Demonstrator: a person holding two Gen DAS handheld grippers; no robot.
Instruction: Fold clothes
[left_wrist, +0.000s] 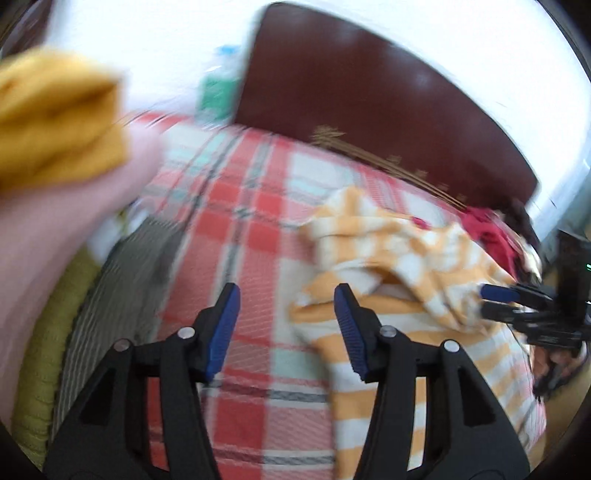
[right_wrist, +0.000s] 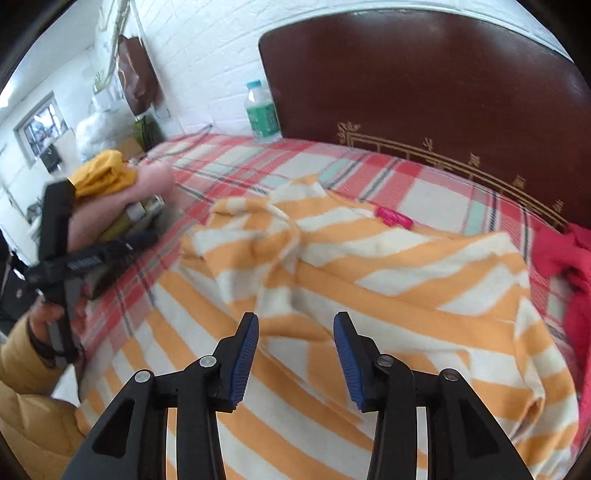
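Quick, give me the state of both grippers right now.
Left gripper: open, holding nothing, over the plaid bedcover.
Right gripper: open, holding nothing, above the orange striped garment.

The garment (right_wrist: 332, 288) lying in the middle has wide orange and cream stripes, with a small pink label (right_wrist: 393, 218) near its far edge. The bed cover (left_wrist: 251, 229) is a check of red, white and pale green with thin dark lines. The headboard (right_wrist: 424, 85) at the far side is dark brown with gold ornament. On the right lies a red cloth (right_wrist: 569, 266). At the left there is a mustard yellow cloth (right_wrist: 101, 177). The bottle (right_wrist: 261, 114) has a green label. The gripper pads (right_wrist: 242, 365) are blue on black fingers.
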